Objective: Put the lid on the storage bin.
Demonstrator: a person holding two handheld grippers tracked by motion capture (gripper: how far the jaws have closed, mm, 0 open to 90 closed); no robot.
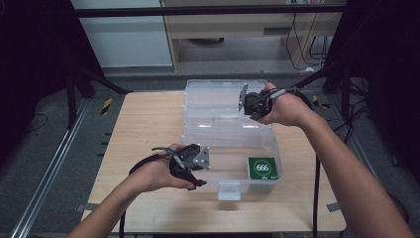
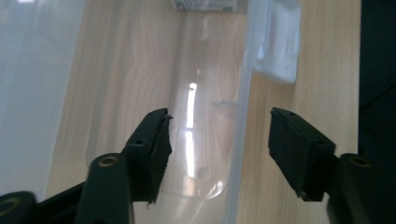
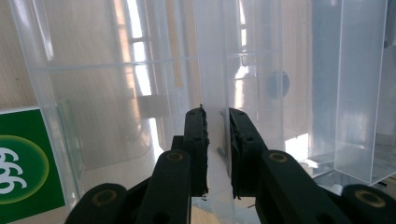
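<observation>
A clear plastic box (image 1: 228, 148) with its lid (image 1: 218, 99) thrown back is seen in the middle of the high view, on a wooden table (image 1: 143, 124). At the lower left of centre, the left gripper (image 1: 198, 171) is held at the box's near-left corner. In the left gripper view, its jaws are seen apart, with the box's front wall (image 2: 240, 140) standing between them, nearer the right-hand jaw; neither pad is seen pressing on it. A green card (image 1: 262, 168) lies in the box's lower right corner. At the upper right of centre, the right gripper (image 1: 250, 106) is held at the lid. In the right gripper view its jaws are nearly together, a thin clear panel (image 3: 217, 107) being pinched between the pads.
</observation>
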